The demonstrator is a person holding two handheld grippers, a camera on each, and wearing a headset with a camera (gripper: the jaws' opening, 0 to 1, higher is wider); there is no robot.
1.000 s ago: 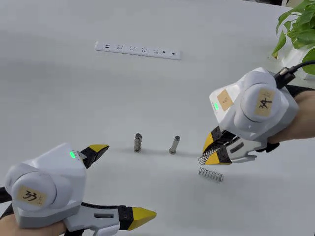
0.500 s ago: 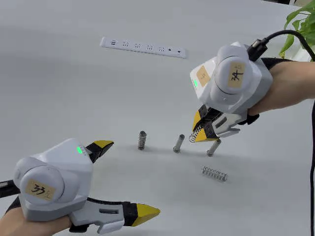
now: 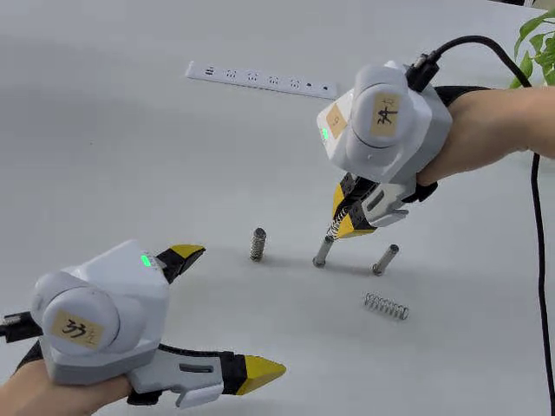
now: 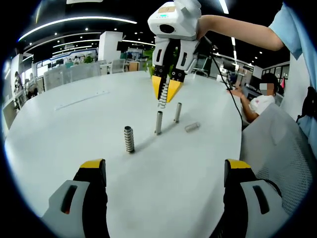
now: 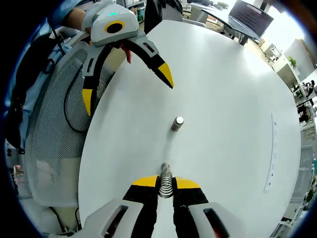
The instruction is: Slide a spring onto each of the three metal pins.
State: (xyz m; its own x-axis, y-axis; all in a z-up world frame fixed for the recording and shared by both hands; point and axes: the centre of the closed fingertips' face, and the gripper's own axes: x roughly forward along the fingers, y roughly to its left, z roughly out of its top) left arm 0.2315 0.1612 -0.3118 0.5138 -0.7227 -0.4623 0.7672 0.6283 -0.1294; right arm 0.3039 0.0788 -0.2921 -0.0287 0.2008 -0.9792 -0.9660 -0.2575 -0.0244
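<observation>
Pins (image 3: 323,251): three, stood mid-frame on the bench (image 3: 130,156).
Springs (image 3: 385,306): three; one worn on the left pin (image 3: 257,244), one laid lower right.
Right tongs (image 5: 166,179): clamped on the third spring (image 4: 162,98).
Left tongs (image 4: 166,164): spread apart.

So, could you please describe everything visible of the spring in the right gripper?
The spring is a small coil of bare silvery wire, pinched between the yellow tips of the shut right gripper. It hangs roughly upright, its lower end just over the top of the bare middle pin; whether they touch is unclear.
</observation>
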